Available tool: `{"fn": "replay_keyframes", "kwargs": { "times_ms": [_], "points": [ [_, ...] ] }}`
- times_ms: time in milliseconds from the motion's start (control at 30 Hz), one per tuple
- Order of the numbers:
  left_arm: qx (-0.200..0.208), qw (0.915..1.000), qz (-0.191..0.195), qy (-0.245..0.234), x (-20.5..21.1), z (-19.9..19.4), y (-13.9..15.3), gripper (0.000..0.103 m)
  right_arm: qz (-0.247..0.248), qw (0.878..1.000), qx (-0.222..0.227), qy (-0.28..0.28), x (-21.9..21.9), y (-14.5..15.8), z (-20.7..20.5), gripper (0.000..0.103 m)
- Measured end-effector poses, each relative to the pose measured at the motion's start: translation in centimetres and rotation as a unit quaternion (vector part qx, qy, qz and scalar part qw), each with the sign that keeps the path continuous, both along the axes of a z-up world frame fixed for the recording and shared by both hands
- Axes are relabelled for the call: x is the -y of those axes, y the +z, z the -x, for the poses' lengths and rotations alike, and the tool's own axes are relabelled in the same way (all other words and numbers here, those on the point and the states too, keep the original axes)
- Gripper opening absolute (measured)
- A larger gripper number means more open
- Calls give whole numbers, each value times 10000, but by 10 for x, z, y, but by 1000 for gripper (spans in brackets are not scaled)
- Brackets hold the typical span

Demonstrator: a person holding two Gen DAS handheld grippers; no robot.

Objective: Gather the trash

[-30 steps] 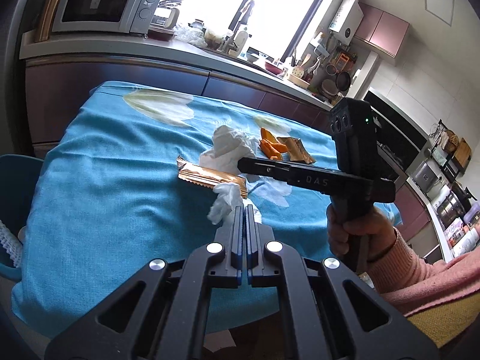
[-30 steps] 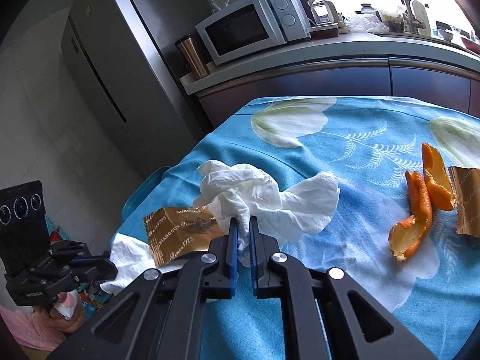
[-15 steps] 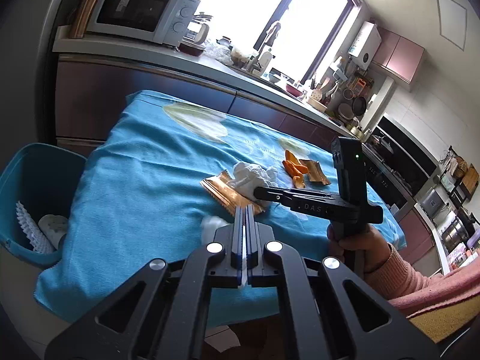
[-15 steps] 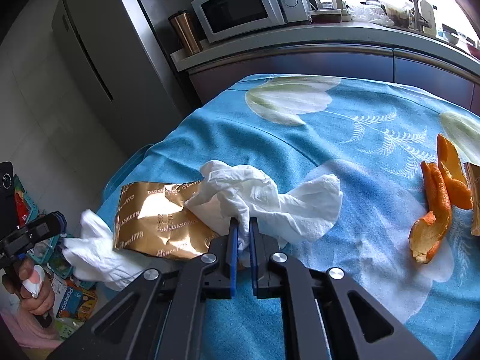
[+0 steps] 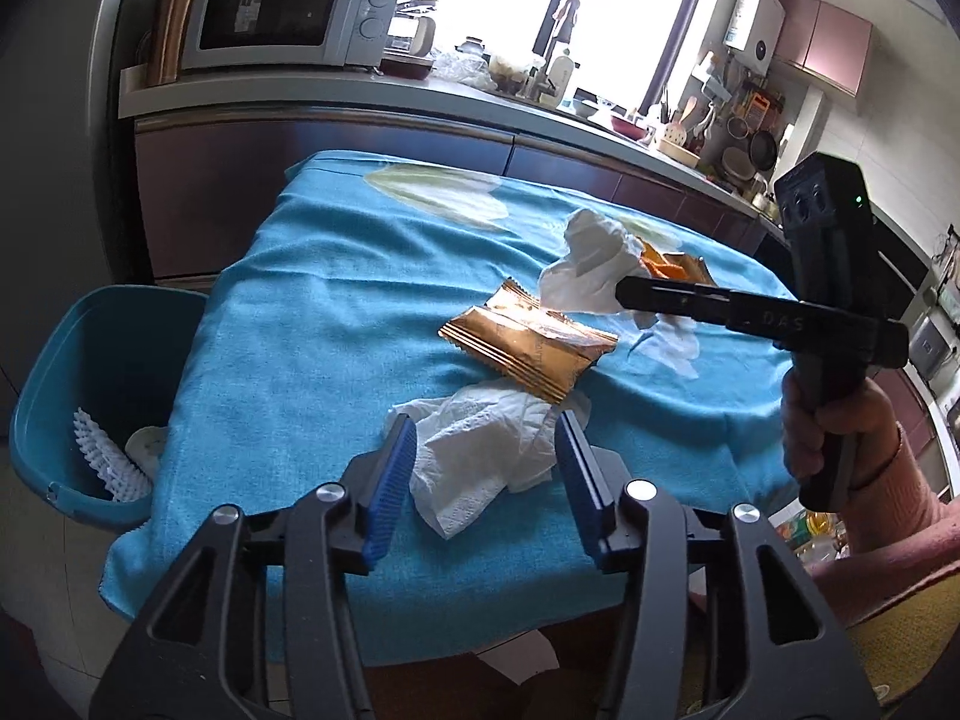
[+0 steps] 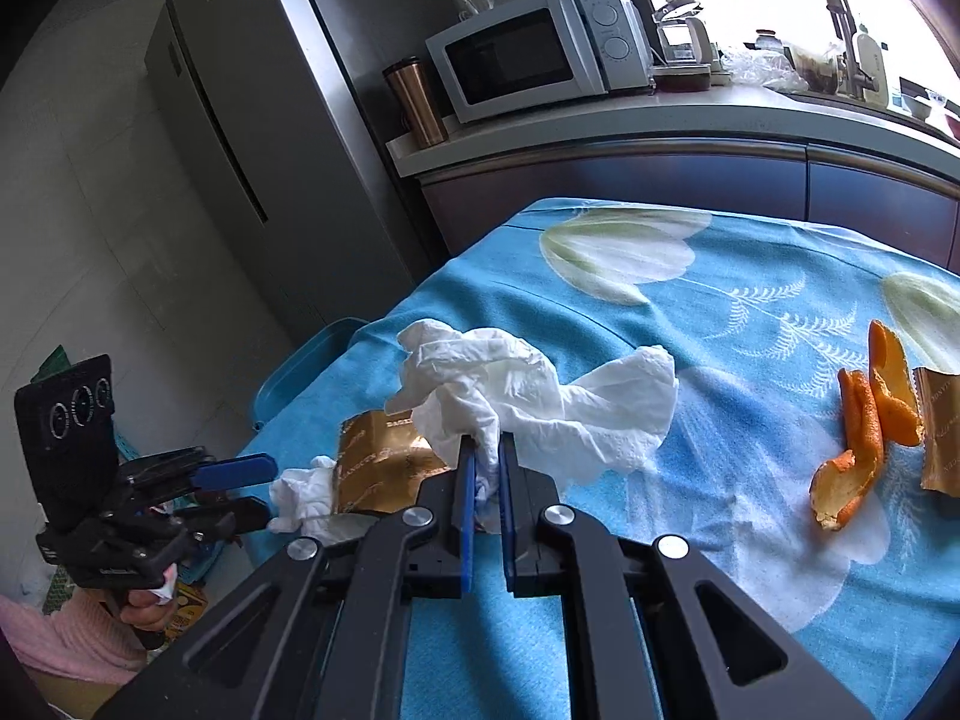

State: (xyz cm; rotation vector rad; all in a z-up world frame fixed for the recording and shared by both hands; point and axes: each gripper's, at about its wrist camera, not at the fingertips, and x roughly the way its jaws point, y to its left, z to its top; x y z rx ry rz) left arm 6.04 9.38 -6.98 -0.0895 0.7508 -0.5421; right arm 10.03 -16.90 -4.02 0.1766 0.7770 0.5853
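We see left gripper [image 5: 486, 468] jaws just opened, crumpled tissue [image 5: 480, 456] lying loose between; right gripper [image 6: 485, 474] clenched on white napkin [image 6: 528, 402].

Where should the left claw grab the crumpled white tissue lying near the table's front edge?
Take the crumpled white tissue across its bunched middle, coming down from the near edge. The left claw, just opened, already has a pad on either side of it. Avoid the far end, tucked under the gold foil wrapper.
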Motion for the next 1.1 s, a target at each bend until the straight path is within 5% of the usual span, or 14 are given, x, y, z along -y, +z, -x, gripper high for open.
{"fn": "replay_keyframes", "kwargs": {
  "times_ms": [167,267,300,400,767,1100],
  "points": [
    [-153,9993,-352,-48,16,-8,-17,48,-51,9993,-24,375,-15,0,9,6],
    [-98,9981,-602,57,22,-9,-21,33,-20,9986,-97,518,-27,-7,11,6],
    [-130,9983,-571,56,21,-9,-21,19,19,9985,-115,526,-31,-11,11,6],
    [-175,9989,-434,74,16,-8,-19,7,90,9986,-205,470,-35,-20,5,6],
    [51,9998,-11,173,-22,15,6,7,214,9992,-255,200,-35,-28,-13,6],
    [220,9973,172,680,-61,22,20,7,110,9996,83,244,-34,2,-7,6]
  ]
}}
